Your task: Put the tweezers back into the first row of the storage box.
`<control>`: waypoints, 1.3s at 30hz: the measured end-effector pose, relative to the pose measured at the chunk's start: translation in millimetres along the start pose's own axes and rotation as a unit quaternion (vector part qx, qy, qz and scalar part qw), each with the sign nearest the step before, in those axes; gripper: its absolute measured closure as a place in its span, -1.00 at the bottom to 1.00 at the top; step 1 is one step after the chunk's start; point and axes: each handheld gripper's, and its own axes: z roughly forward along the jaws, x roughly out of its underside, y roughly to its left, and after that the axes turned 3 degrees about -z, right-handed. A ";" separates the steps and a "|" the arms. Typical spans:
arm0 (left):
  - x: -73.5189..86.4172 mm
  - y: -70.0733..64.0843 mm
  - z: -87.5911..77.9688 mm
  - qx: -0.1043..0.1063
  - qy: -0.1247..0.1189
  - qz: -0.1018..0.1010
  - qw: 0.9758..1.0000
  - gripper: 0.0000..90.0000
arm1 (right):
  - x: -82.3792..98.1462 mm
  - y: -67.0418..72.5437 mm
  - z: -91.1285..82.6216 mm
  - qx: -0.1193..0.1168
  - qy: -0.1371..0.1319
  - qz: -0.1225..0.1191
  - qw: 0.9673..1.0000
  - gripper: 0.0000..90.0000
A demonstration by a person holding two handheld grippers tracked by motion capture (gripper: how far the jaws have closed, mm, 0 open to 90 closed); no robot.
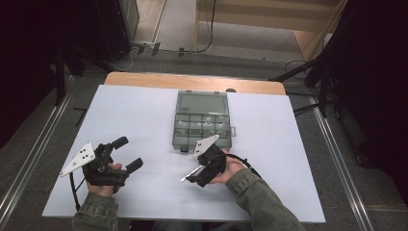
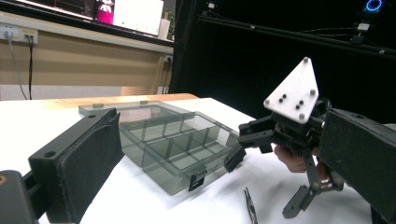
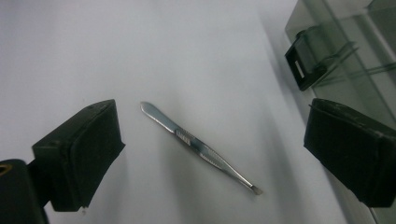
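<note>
We see right gripper (image 3: 212,154) over tweezers (image 3: 198,147), jaws wide apart, nothing clamped; tweezers flat on white table (image 1: 144,110) between jaws, untouched. Clear plastic organizer box (image 1: 202,120) just beside, latch (image 3: 306,63) near right jaw. Left gripper (image 1: 126,153) jaws apart, empty, well left of the box. Box contents blurry, probably small parts.

No legible text or labels
</note>
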 end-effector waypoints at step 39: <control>-0.1 0.7 -0.5 0.001 0.000 -0.001 1.000 -1.00 | -2.1 3.4 -1.0 -0.011 0.086 -0.006 0.996 0.91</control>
